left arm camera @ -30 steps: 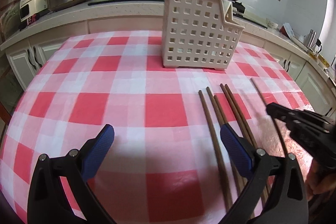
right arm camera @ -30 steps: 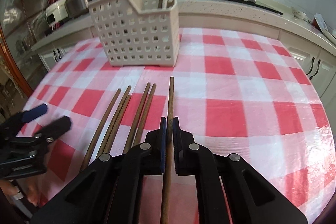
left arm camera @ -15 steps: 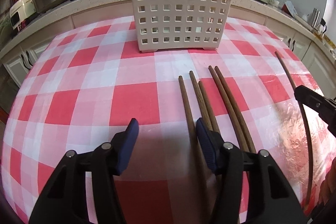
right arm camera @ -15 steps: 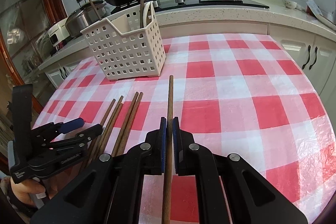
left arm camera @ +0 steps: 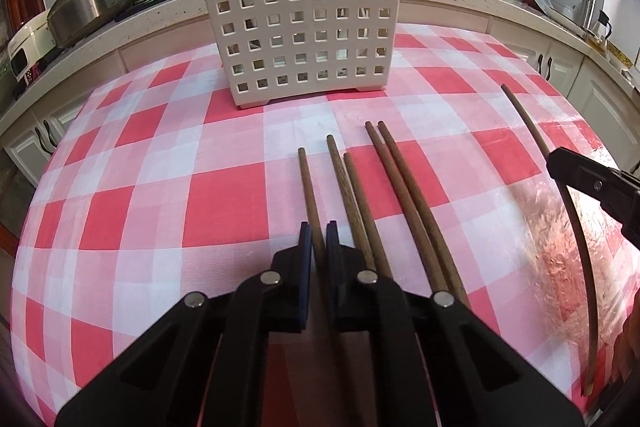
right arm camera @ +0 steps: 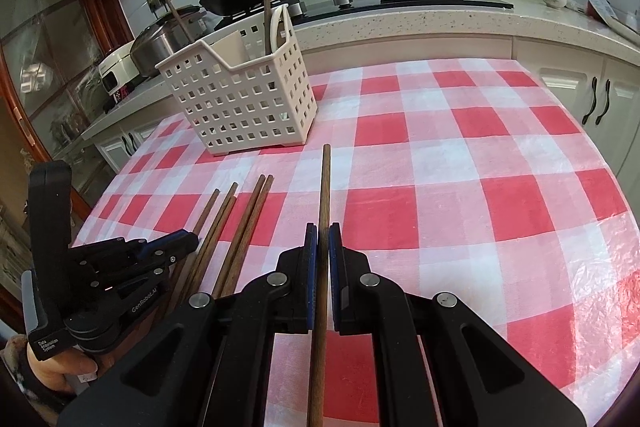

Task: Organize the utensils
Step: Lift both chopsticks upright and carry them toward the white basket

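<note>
Both grippers are clamping chopsticks right now. The left gripper (left arm camera: 319,241) is squeezing its blue pads almost together on the leftmost chopstick (left arm camera: 309,183) of the group lying on the checked tablecloth (left arm camera: 224,195), which covers the table. The right gripper (right arm camera: 323,247) is pinching a single chopstick (right arm camera: 325,187) the same way, its jaws nearly closed, with the stick pointing forward toward the white perforated basket (right arm camera: 248,99).

4 more loose chopsticks (left arm camera: 384,187) are lying just beside the one the left gripper is holding, roughly parallel, near the front edge of the table and pointing at the basket. The basket is standing near the back edge of the table, by the kitchen counter. At least 2 sticks are already poking up out of it.

I would judge these sticks to be light, stiff and slim, and probably a little slick on the plastic-looking cloth. Each is being held partway along its length, leaving a long front end free. That seems sensible for steering a tip into the basket's open top. A thin round stick could still swivel between the pads if the free end knocks the rim.

The neighbouring stick is lying so close to the left gripper's right finger that lifting may nudge it.
</note>
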Demonstrator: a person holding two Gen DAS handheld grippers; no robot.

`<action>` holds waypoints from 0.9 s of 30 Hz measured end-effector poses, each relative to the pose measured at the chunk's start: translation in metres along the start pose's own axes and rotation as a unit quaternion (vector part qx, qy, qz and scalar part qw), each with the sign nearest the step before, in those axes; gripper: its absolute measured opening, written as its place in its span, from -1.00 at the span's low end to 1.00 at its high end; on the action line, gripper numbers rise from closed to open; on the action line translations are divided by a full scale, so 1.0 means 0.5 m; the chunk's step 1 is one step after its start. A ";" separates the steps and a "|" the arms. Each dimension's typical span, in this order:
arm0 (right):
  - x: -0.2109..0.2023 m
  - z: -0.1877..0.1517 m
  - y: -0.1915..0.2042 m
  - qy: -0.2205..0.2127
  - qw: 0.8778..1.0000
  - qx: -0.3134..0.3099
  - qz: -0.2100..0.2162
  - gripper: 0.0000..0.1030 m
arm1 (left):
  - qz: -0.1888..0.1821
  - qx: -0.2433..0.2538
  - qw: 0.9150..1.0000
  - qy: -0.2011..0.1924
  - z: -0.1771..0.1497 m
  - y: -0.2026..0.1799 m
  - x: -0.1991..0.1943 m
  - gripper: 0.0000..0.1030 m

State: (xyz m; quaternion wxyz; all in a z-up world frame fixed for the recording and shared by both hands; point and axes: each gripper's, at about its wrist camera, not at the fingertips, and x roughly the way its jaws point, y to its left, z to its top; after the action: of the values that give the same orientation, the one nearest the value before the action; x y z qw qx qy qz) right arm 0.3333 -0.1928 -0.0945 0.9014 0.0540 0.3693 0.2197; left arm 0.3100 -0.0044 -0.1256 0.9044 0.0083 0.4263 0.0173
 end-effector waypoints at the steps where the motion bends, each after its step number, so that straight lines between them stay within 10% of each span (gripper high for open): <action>1: -0.001 -0.001 0.000 0.000 1.000 0.000 -0.001 -0.87 | -0.004 -0.003 1.000 0.000 0.000 0.003 0.000 -0.88; 27: -0.081 0.054 0.104 -0.063 0.996 -0.055 0.003 -0.87 | -0.051 -0.039 0.990 -0.122 0.030 0.073 -0.209 -0.89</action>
State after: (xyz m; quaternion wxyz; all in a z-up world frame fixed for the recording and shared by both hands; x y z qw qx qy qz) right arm 0.3080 -0.1620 -0.0355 0.9238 0.0196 0.2986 0.2387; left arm 0.2543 0.0281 -0.0346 0.9491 -0.0466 0.3113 -0.0129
